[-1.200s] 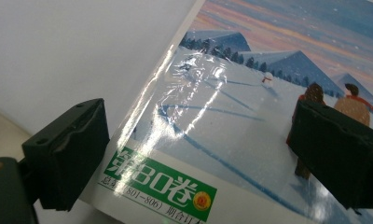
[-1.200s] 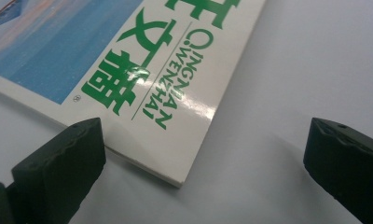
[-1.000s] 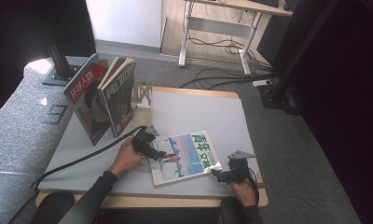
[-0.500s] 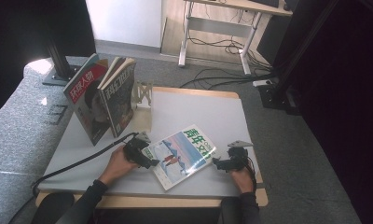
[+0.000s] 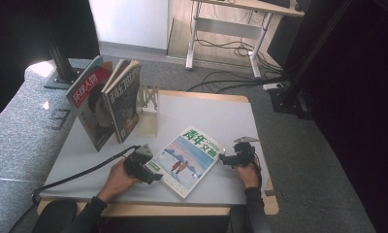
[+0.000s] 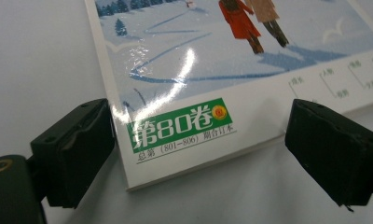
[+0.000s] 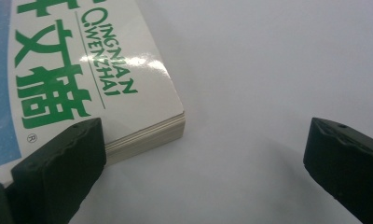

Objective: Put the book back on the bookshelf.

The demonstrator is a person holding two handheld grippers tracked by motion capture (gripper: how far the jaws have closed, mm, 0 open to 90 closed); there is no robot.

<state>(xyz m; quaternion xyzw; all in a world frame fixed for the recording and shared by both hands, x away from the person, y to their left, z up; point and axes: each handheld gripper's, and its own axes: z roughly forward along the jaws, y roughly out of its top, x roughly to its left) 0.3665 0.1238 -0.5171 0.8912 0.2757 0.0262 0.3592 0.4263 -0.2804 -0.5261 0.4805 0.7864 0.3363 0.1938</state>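
High view | magazine (image 5: 186,160) flat, long axis diagonal, title end far-right | left gripper (image 5: 151,175), right gripper (image 5: 223,158): fingers spread.

A grey carpeted floor (image 5: 289,145) was seen beyond the wooden-edged table (image 5: 202,94), where cables (image 5: 221,80) were trailed beneath a white-legged desk (image 5: 226,29), the right side perhaps curtained in darkness.
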